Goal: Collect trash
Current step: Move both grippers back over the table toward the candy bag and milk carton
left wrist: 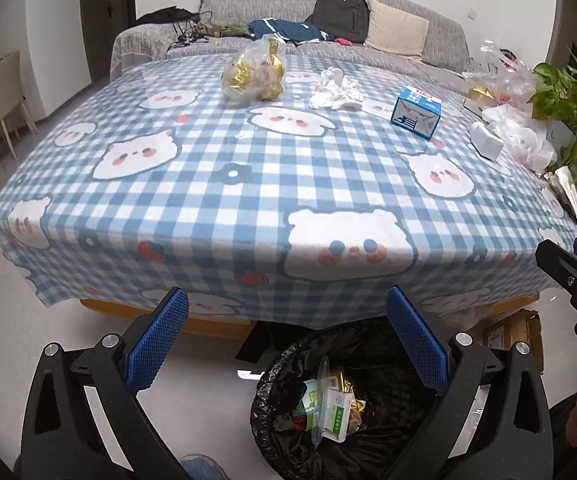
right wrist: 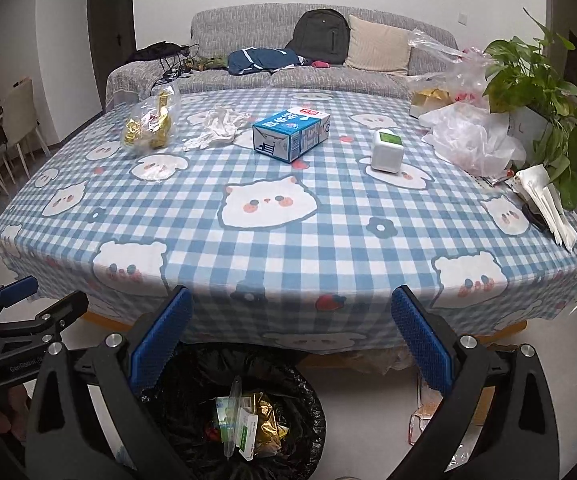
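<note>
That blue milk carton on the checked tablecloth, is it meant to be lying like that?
Probably not: the milk carton lies tipped on its side, beside a crumpled tissue. No spill shows. Both look like leftover trash.

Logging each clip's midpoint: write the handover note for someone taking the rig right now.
Left gripper: open, empty, above the bin.
Right gripper: open, empty, also over the bin.
Done: small boxes and wrappers are already in the bin's black liner.
Left on the table: bag of gold wrappers, crumpled tissue, blue carton lying on its side. The white cube and the plastic bags by the plant may not be trash; check.
</note>
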Tool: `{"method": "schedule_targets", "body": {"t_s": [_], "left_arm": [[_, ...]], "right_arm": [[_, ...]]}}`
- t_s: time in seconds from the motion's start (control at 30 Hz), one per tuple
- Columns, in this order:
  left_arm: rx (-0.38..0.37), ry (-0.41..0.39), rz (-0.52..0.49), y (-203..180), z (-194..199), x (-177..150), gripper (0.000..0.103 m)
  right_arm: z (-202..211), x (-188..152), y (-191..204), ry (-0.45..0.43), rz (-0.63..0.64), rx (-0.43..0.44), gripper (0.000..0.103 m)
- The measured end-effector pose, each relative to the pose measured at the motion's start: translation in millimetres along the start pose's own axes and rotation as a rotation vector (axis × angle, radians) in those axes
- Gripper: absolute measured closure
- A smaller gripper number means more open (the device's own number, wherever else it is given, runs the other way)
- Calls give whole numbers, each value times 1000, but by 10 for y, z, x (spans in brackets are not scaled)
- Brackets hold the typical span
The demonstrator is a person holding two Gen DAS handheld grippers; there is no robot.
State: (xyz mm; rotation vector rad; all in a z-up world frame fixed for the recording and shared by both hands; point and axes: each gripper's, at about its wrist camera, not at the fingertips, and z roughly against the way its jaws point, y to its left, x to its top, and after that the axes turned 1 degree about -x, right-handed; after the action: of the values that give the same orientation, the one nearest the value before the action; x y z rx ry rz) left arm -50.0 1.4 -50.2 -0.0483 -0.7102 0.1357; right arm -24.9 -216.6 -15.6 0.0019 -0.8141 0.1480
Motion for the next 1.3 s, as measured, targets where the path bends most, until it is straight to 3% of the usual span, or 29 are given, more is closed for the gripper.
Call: {"method": "schedule_targets", "body": {"t_s": [0.43, 1.0, 1.3], "left_arm": [[20, -11, 21, 177, -184, 415, 6], [32, -68, 24, 264, -126, 1091, 6], [58, -65, 24, 310, -391, 1545, 6]], "right_arm": [[-172, 552, 67, -22, -11, 13, 8], [-275, 1117, 147, -44, 10, 5, 8], [-746, 1306, 7, -7, -22, -3, 8]]}}
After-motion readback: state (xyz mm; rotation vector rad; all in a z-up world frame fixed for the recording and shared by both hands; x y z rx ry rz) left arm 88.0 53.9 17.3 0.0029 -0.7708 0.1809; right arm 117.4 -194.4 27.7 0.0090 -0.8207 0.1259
